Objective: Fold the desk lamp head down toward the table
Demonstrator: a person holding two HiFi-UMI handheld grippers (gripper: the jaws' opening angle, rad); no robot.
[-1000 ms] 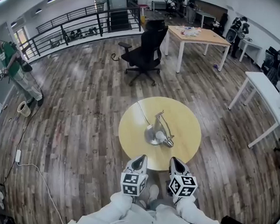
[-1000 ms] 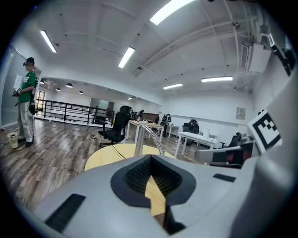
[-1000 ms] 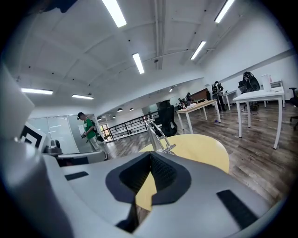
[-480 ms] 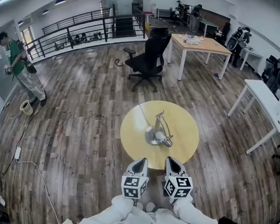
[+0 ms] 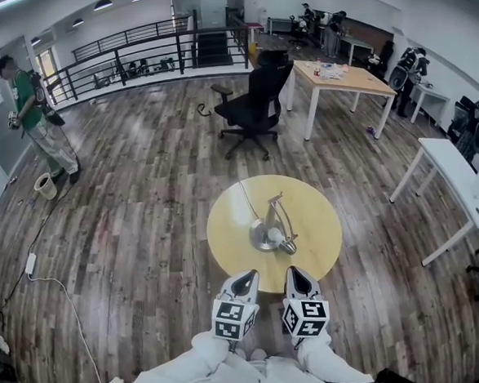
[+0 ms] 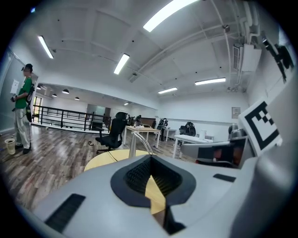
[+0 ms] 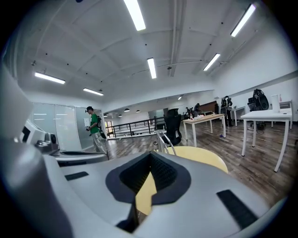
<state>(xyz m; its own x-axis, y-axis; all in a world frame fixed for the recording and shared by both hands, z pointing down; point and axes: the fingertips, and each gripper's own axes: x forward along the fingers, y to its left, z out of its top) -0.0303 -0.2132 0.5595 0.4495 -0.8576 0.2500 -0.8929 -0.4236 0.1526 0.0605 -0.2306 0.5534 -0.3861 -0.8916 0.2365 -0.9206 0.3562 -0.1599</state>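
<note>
While held side by side just short of the near tabletop (image 5: pixel 317 251) edge, left hand-held gripper (image 5: pixel 247 274) and right hand-held gripper (image 5: pixel 294 271) both clenched tight, empty. Beyond, at tabletop middle: desk lamp (image 5: pixel 272 229) on its round base, well apart from both. Farther off, black office chair (image 5: pixel 253 95).

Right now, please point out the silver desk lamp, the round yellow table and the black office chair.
silver desk lamp (image 5: pixel 260 235), head view, its round base.
round yellow table (image 5: pixel 315 218), head view, bare top.
black office chair (image 5: pixel 266 85), head view, its backrest.
</note>
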